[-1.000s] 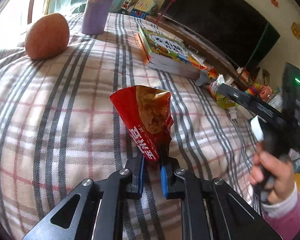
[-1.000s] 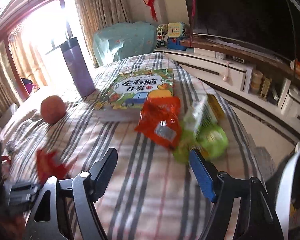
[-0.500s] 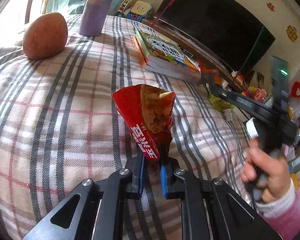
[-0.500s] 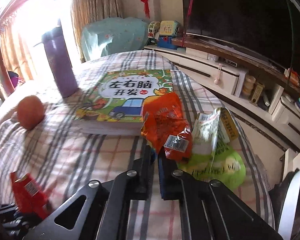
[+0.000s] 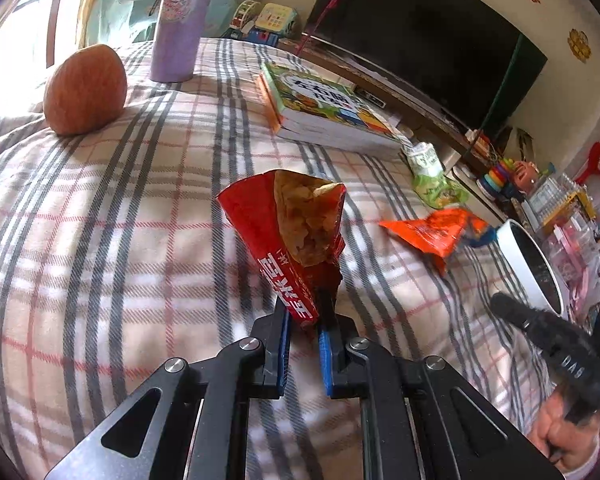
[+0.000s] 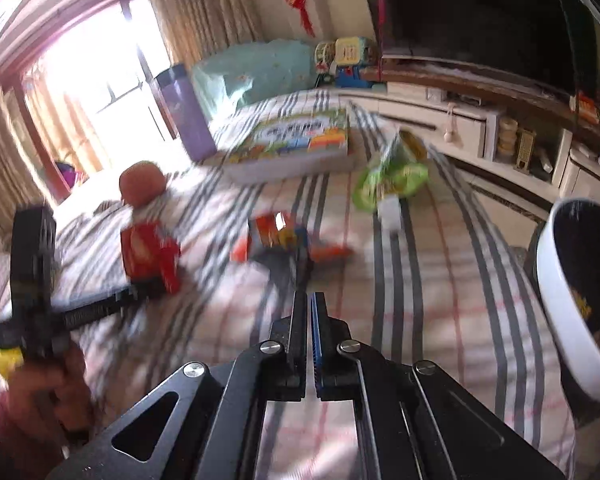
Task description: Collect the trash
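Left gripper (image 5: 303, 322): jaws closed on the lower end of a red snack bag (image 5: 290, 236), held upright with its torn mouth uppermost over the plaid blanket (image 5: 100, 220).

Right gripper (image 6: 309, 280): jaws pressed nearly together, clamping an orange wrapper (image 6: 278, 236); view blurred.

Green wrapper (image 5: 434, 184): on the blanket at 2 o'clock from the red bag.

White bin (image 6: 572, 300): at 3 o'clock of the right view.

Apple (image 5: 85, 90), purple bottle (image 5: 182, 20) and book (image 5: 324, 106): between 10 and 1 o'clock.
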The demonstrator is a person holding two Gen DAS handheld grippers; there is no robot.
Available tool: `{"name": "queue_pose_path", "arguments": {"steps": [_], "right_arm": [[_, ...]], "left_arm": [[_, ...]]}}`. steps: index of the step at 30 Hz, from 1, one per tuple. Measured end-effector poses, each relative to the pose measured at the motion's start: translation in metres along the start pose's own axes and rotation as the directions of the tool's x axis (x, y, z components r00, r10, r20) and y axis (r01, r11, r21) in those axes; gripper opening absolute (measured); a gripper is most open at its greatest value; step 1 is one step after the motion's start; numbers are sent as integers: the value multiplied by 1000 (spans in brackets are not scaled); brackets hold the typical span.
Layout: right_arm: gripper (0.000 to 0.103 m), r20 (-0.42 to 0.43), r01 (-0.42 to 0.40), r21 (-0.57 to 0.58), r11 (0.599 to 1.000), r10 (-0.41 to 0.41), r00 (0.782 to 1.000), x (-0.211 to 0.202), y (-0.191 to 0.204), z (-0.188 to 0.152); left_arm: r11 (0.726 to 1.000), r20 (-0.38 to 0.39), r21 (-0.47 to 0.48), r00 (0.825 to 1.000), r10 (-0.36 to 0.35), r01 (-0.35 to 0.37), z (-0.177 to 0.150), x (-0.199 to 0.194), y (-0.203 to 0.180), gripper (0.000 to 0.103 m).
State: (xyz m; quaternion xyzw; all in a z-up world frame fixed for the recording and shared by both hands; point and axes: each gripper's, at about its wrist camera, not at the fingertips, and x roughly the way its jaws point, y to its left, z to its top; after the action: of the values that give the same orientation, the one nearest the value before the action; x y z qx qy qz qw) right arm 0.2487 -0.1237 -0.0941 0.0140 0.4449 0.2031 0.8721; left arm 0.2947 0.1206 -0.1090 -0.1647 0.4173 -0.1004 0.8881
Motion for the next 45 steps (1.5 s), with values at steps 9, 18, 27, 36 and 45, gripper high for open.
{"name": "queue_pose_path", "arguments": {"steps": [9, 18, 27, 36, 45], "right_arm": [[57, 40, -14, 14, 1000, 13, 999, 0, -6, 7], [48, 5, -17, -78, 997, 18, 1000, 49, 1, 38], [9, 23, -47, -31, 998, 48, 999, 29, -9, 27], [9, 39, -56, 82, 995, 53, 998, -23, -38, -5], [14, 18, -33, 92, 995, 32, 999, -47, -49, -21]], "left_arm": [[999, -3, -29, 999, -37, 37, -16, -24, -17, 10], [1000, -39, -22, 999, -18, 17, -28, -26, -27, 10], [1000, -43, 22, 999, -10, 11, -30, -27, -49, 10], [993, -73, 116, 997, -30, 38, -35, -23, -88, 10], [985, -84, 169, 996, -31, 45, -43, -23, -112, 10]]}}
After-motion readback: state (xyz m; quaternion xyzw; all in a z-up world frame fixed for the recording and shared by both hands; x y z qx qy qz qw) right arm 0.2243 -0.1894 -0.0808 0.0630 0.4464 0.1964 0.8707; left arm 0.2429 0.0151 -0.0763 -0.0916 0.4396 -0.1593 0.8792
